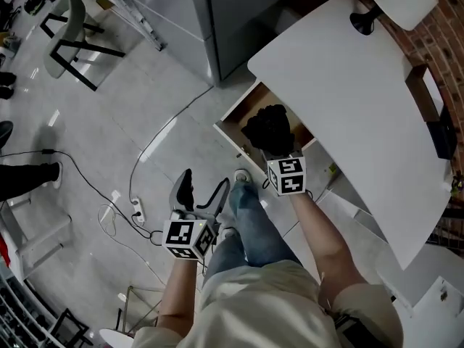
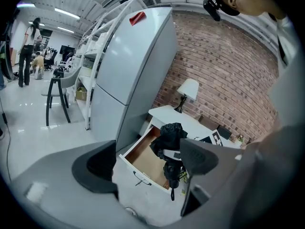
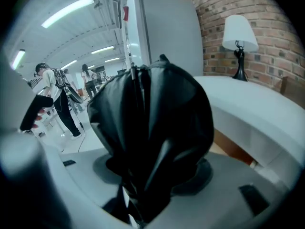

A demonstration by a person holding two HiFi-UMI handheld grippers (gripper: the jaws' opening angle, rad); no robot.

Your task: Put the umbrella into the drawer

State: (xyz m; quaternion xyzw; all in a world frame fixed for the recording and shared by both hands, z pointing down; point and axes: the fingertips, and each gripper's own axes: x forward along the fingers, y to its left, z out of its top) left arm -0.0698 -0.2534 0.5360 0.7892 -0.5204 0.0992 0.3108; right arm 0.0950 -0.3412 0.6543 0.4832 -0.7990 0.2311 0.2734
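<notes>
1. Right gripper (image 3: 150, 176): I read its jaws as clamped on the black folded umbrella (image 3: 152, 118). In the right gripper view the bunched canopy rises from between the two jaws and fills the centre of the frame.

2. Umbrella position: in the head view it sits at centre frame, directly over the open drawer (image 1: 230, 138), just beyond the marker cube of the right gripper. In the left gripper view the grip falls partway along the umbrella. The canopy is above the grip, and the handle and strap hang below it, in front of the drawer's front edge.

3. Left gripper (image 1: 201, 191): its jaws stand apart with nothing between them. It is at lower centre-left of the head view, well apart from the umbrella.

4. Surface: the drawer has a brown wooden interior and is pulled out from under a white tabletop (image 1: 348, 85), which carries a white-shaded lamp (image 1: 391, 2) at the upper right.

5. Room: a tall grey refrigerator (image 2: 133, 66) stands left of the drawer, against a brick wall (image 2: 228, 80). The floor (image 1: 109, 122) is pale tile, crossed by a cable (image 1: 156, 140) running to a power strip (image 1: 138, 210).
</notes>
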